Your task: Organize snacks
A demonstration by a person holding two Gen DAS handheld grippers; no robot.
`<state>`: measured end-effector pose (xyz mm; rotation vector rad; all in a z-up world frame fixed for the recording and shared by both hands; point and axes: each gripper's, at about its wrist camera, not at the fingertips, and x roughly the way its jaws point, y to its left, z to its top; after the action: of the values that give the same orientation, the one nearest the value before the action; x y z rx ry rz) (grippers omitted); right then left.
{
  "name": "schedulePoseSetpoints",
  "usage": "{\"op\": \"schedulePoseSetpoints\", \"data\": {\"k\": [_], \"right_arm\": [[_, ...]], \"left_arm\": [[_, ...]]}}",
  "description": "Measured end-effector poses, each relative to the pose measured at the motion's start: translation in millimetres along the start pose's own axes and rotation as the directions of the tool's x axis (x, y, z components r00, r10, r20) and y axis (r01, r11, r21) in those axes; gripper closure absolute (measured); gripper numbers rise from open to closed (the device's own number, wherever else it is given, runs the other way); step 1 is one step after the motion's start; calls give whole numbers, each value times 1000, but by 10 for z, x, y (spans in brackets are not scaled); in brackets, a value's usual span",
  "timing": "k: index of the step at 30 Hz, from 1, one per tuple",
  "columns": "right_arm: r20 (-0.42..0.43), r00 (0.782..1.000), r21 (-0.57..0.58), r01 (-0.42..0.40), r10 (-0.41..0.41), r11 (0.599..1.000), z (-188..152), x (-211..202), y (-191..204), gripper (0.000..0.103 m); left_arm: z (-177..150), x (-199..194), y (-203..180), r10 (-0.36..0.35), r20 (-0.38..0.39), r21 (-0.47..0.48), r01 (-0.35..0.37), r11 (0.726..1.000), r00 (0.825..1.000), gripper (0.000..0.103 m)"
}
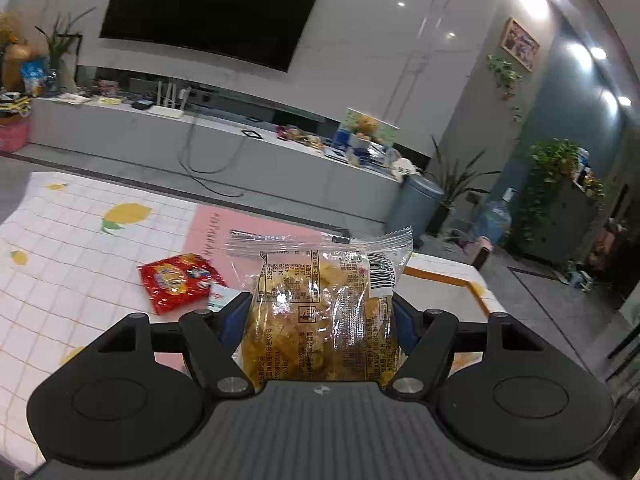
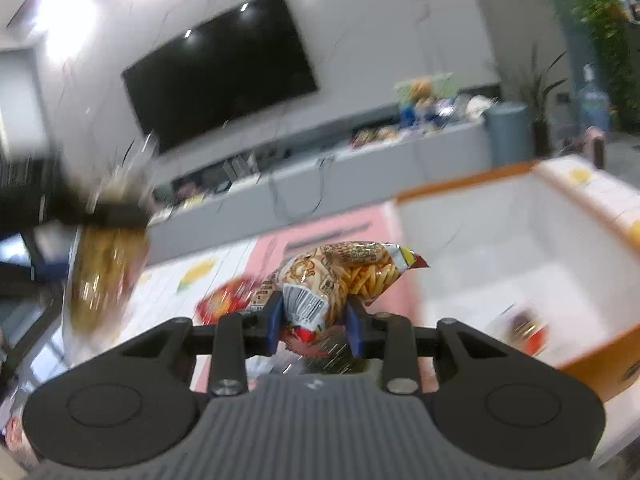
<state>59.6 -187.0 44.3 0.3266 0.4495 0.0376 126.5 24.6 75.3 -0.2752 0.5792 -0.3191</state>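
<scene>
Nearest, the left gripper (image 1: pixel 320 312) clamps a clear bag of yellow chips (image 1: pixel 320 304); the right gripper's (image 2: pixel 314 322) jaws pinch a fries packet (image 2: pixel 340 276) above the counter (image 1: pixel 80 248). Beyond, the open orange-rimmed box (image 2: pixel 500 248) likely receives both next; a red packet (image 1: pixel 180 280) remains.

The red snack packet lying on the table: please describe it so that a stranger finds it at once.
Look at the white grid tablecloth with lemon prints. Near its pink panel, left of the clear bag of yellow chips in the left gripper, lies the small red foil packet. It alone is red and lies flat, unheld.
</scene>
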Motion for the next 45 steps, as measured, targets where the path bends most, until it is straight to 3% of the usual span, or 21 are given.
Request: {"op": "schedulePoseSetpoints", "data": {"k": [4,9,13,18,20,25,28,29,30,33,35,45], "right_arm": [[74,995,-34,70,-67,997,262,-248,-399,72],[30,989,-43,148,-147,988,331,-182,-832,72],[-92,959,-97,261,-270,960,282,205,-1054,72],[-235,914,-111,314,-332,943,192,518,-1175,72],[-262,889,-118,357,-376,927,158,570,-1210,72],[-286,877,-117,369,-387,922,149,609,-1202,70],[-262,865,-155,400,-428,903,137,503,-1177,54],[-248,865,-156,409,-436,899,162,503,-1207,41],[-236,871,-146,407,-432,901,166,474,-1202,36],[-205,896,-82,385,-394,919,209,396,-1249,34],[-174,902,-37,394,-394,918,228,320,-1266,27],[-97,915,173,403,-392,899,384,91,-1455,26]], "left_arm": [[-15,167,-63,-18,-48,-27,16,1000,999,21],[-93,423,-144,-93,-114,-71,85,994,989,21],[-167,566,-192,-118,-143,-94,106,990,983,22],[-254,613,-248,-142,-157,-78,131,988,977,21],[-288,618,-264,-123,-170,-58,115,992,978,22],[-353,616,-283,-127,-185,-47,120,992,975,21],[-356,602,-290,-133,-182,-44,127,991,974,21],[-353,596,-296,-131,-181,-42,126,991,975,21],[-348,589,-305,-128,-181,-40,123,992,975,22],[-347,557,-335,-130,-177,-32,127,991,976,21],[-342,534,-380,-135,-174,-21,133,991,976,21],[-390,570,-823,-123,-207,62,139,988,971,21]]}}
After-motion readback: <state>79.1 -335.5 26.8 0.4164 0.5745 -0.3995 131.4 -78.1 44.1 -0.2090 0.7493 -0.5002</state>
